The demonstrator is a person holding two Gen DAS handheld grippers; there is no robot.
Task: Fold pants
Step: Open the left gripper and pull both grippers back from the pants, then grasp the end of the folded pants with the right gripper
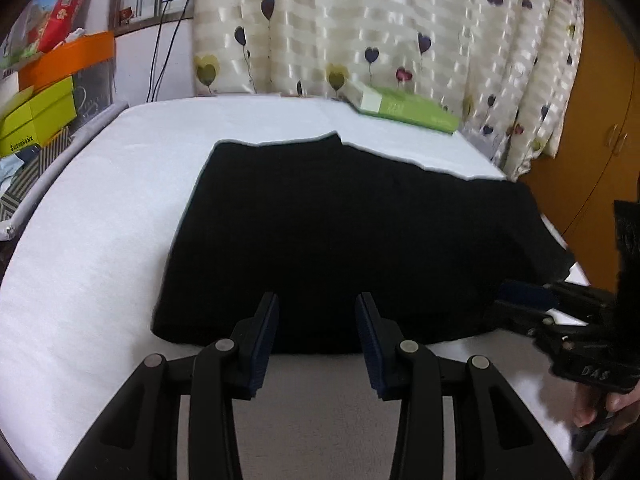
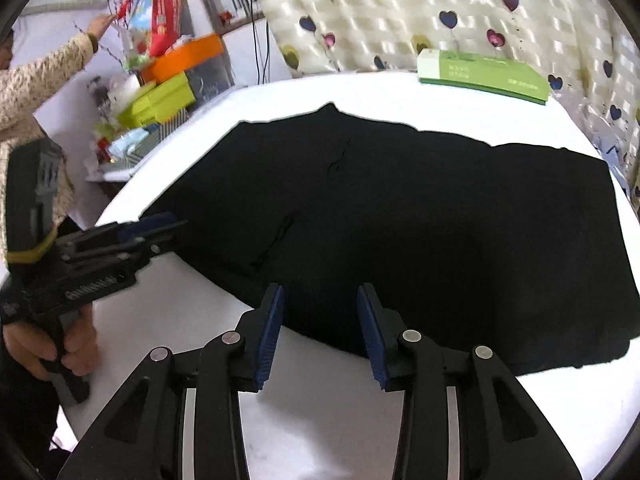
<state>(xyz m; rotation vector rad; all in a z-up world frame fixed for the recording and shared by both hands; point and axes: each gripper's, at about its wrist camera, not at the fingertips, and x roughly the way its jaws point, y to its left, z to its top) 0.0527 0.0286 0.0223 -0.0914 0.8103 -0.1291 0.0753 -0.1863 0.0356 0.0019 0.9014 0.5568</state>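
The left tool (image 1: pixel 318 312) hung with its two blue-padded jaws spread apart and nothing between them, tips poised at the near hem of the black pants (image 1: pixel 340 232). The right tool (image 2: pixel 320 304) stood the same way, jaws parted and empty, its tips at the near edge of the pants (image 2: pixel 400 220) further along toward the right end. In the right wrist view the left tool (image 2: pixel 160 226) showed from the side at the pants' left end, gripped by a hand (image 2: pixel 52 352); whether its tips touched the cloth could not be told. In the left wrist view the right tool (image 1: pixel 528 300) came in from the right edge, close to the garment's near right corner.

The pants lay spread flat across the middle of the white bench (image 1: pixel 100 220), long side running left to right, the right end reaching the bench's right edge. A green box (image 2: pixel 484 74) sat at the far side of the bench, well apart from the pants. Behind it hung a cream curtain (image 1: pixel 380 28) printed with hearts. To the left, stacked boxes (image 1: pixel 48 92) in orange and lime green crowded beside the bench, and a person's knit sleeve (image 2: pixel 36 76) reached toward them.
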